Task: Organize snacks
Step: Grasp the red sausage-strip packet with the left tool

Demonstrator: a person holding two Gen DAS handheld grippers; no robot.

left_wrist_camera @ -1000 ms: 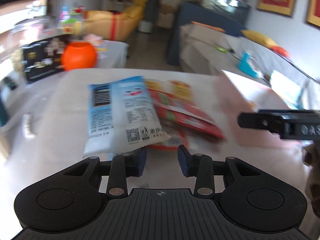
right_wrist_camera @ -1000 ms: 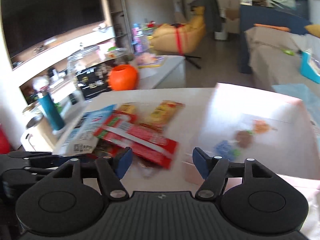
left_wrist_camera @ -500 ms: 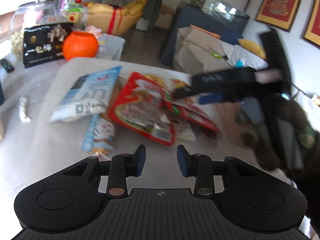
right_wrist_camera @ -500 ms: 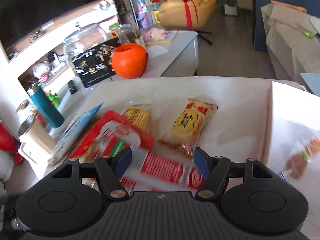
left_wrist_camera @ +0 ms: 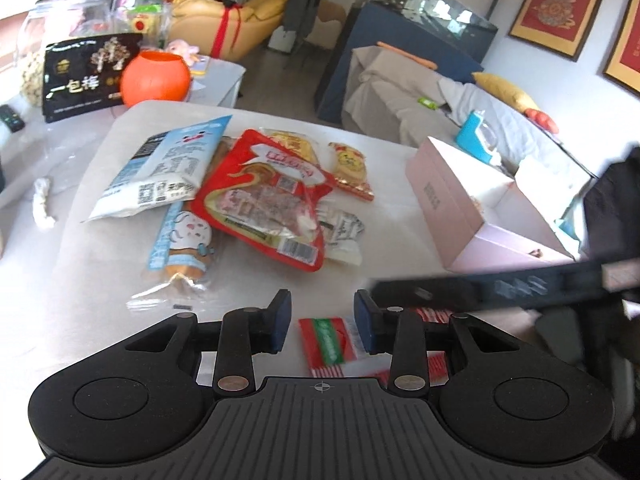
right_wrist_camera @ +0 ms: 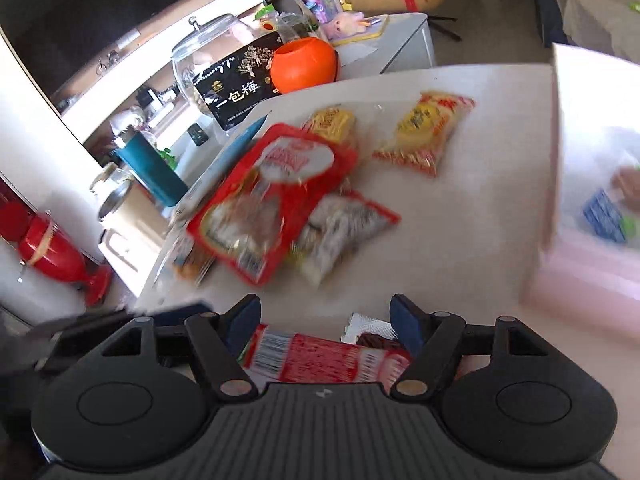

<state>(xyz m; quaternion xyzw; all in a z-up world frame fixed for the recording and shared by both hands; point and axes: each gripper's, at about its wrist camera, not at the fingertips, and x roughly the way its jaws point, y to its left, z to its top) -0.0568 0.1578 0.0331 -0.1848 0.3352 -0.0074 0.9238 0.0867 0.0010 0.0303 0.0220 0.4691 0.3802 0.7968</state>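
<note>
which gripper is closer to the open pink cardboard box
Right. The right gripper sits just beside the open pink cardboard box, whose wall fills that view's right edge. The left gripper hangs further back, with bare white table between it and the box.

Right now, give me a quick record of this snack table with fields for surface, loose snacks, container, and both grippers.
surface: white table
loose snacks: light blue bag, big red pouch, yellow packet, red striped packet nearest the grippers
container: open pink box at the table's right side
left gripper: open, above the red striped packet, nothing held
right gripper: open, over the same packet, not gripping
</note>
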